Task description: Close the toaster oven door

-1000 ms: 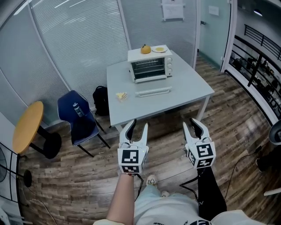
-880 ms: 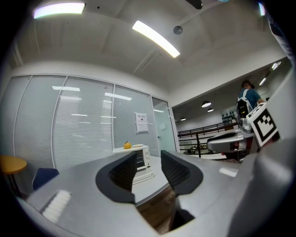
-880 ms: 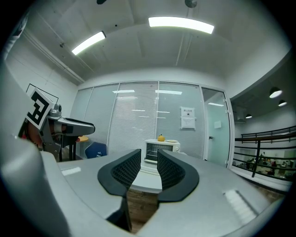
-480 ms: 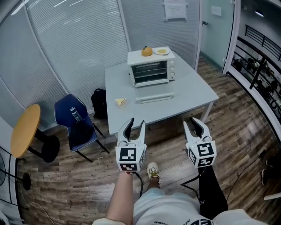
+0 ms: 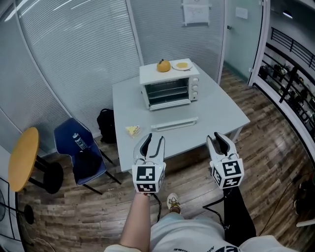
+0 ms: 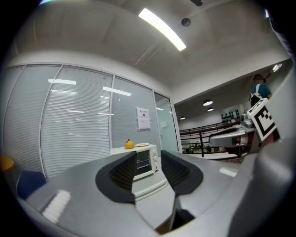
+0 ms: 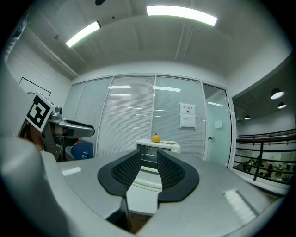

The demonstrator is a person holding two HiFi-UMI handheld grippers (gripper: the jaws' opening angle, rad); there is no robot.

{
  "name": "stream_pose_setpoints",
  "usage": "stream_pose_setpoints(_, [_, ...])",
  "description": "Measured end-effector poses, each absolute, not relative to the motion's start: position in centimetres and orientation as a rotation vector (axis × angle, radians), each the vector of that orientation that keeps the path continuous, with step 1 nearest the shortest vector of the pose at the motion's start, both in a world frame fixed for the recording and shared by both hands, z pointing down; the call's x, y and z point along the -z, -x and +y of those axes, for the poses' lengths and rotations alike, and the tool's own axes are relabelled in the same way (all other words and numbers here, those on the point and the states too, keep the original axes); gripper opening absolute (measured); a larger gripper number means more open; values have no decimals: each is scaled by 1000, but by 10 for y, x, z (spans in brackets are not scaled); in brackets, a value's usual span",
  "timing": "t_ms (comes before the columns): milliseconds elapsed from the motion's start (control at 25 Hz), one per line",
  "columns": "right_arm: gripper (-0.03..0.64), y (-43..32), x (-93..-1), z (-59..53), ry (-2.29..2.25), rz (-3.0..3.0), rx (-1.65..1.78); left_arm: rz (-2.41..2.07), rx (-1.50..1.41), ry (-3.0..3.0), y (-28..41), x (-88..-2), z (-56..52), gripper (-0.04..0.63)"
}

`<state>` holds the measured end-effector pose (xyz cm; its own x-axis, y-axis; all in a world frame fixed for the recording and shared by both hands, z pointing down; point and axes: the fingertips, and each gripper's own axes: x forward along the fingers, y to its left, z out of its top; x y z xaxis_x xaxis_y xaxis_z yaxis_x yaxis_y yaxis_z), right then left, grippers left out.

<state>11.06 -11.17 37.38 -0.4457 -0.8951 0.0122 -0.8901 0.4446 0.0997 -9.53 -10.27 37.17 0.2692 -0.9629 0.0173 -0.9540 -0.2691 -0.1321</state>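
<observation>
Against the earlier frame, I am standing closer: the table (image 5: 216, 106) is filling more of the head view, and both grippers are now overlapping its near edge. The left gripper (image 5: 153, 141) is riding with jaws apart, nothing between them. Beyond it, the oven (image 5: 170, 88) is sitting mid-table with its door (image 5: 173, 124) folded down. The right gripper (image 5: 217, 141) is likewise spread and empty. Only the head view is showing the backpack (image 5: 106, 124); only the gripper views are showing the ceiling lights (image 7: 181, 14).
</observation>
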Motion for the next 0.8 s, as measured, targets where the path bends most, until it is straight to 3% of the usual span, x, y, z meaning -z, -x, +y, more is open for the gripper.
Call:
stream_pose_setpoints(400, [92,-74,-375,-227,-1658,-2584,90,1776,146,2478,131,-378,-226,183])
stream_pose_setpoints(800, [92,-54,-430,-291,-1629,-2492,-28,1787,269,2602,140,-454,-290,183])
